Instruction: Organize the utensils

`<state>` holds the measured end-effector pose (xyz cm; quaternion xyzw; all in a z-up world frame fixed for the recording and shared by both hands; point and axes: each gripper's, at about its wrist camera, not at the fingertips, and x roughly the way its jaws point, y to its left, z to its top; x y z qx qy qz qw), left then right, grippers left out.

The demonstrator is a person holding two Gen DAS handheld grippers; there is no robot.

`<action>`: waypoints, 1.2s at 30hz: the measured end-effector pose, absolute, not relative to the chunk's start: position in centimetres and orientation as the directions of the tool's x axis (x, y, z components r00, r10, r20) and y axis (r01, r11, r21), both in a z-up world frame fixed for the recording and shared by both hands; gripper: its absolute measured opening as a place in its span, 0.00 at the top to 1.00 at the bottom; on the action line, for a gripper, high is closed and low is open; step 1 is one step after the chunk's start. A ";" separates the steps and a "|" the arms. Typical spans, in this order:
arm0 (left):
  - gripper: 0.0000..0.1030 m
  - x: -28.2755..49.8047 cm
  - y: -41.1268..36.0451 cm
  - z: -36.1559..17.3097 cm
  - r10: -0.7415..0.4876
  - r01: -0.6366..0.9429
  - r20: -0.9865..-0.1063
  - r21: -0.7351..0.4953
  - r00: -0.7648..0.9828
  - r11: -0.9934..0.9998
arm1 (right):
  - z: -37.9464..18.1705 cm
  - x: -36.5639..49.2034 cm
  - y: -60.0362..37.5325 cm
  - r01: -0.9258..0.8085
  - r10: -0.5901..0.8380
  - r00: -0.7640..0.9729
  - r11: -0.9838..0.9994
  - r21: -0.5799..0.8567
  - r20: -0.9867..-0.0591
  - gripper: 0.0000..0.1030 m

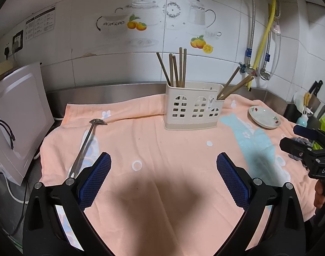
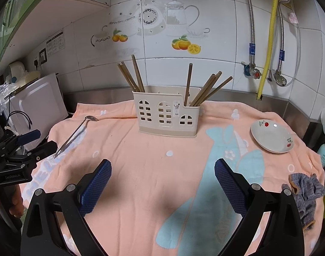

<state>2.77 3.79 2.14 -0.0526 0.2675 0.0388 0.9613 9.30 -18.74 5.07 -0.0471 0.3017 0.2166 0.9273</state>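
Note:
A cream utensil holder (image 1: 192,106) (image 2: 167,113) stands at the back of a peach towel (image 1: 162,149) (image 2: 151,166). Several wooden chopsticks (image 1: 176,68) (image 2: 132,74) stand in its left compartment and more (image 1: 235,85) (image 2: 207,87) lean in its right one. A metal spoon (image 1: 86,140) (image 2: 75,134) lies on the towel's left side, bowl toward the wall. My left gripper (image 1: 163,166) hovers open just right of the spoon's handle, holding nothing. My right gripper (image 2: 162,170) hangs open over the towel's middle, empty. Each gripper shows at the edge of the other's view.
A white floral dish (image 1: 265,117) (image 2: 271,136) rests on the towel at the right. A grey knitted cloth (image 2: 305,192) lies at the towel's right front. A white appliance (image 1: 19,119) (image 2: 38,104) stands left of the towel. Pipes and valves (image 2: 256,72) run down the tiled wall.

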 end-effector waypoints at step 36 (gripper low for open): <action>0.05 3.2 3.1 1.3 0.027 -0.092 -0.539 -0.094 0.842 0.991 | 4.2 9.5 -18.5 -0.433 0.380 0.710 0.899 0.057 -0.592 0.09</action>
